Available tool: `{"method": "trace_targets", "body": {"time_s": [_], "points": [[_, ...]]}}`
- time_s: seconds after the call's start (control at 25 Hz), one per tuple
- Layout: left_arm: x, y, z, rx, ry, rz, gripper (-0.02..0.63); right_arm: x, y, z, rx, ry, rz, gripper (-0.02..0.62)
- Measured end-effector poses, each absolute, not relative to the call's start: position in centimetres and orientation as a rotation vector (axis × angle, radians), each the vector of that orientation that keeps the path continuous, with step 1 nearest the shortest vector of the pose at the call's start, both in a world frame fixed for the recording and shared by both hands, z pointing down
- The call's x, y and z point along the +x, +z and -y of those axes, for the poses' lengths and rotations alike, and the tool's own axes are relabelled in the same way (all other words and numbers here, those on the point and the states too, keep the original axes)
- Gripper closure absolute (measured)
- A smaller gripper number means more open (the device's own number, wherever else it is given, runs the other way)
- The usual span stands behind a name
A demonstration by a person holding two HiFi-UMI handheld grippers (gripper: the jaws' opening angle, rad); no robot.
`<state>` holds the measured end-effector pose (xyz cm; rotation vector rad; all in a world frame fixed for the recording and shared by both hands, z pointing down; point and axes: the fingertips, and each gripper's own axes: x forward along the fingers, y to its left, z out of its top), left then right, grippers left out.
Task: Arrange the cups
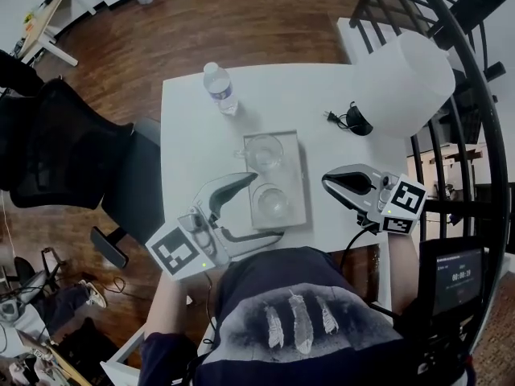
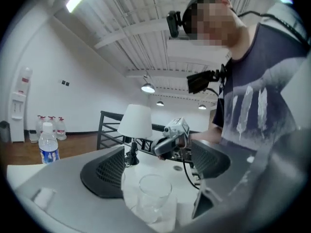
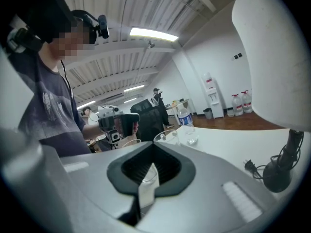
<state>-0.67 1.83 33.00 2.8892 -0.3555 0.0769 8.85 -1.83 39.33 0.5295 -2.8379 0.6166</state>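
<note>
Glass cup [image 1: 272, 202] nearest you stands upright, low between your left gripper's [image 1: 262, 208] open jaws; closed right gripper [image 1: 330, 182] sits at its 3 o'clock.

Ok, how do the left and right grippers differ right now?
The left gripper has its jaws apart; the right gripper has them shut. The left has the near glass cup between its jaws, untouched; the right holds nothing. The left is at the tray; the right beside it, over the table. Both carry marker cubes.
</note>
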Motion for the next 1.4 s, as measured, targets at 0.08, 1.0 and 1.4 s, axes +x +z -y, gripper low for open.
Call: {"method": "trace_targets", "body": {"time_s": [0.08,1.0,1.4], "points": [[-1.7,31.6,-1.5,2.886,0.046,0.380,0.179,8.6,38.9,1.9,0.515,0.605,2.848,0.592],[-6.2,32.2,0.8,2.869,0.117,0.772,0.592,6.1,36.6,2.1,0.430,0.483,2.885,0.592],[-6.2,32.5,1.4,2.837,0.137,0.775,0.592,6.7,36.5,3.1,0.489,0.521,2.912,0.592]]}}
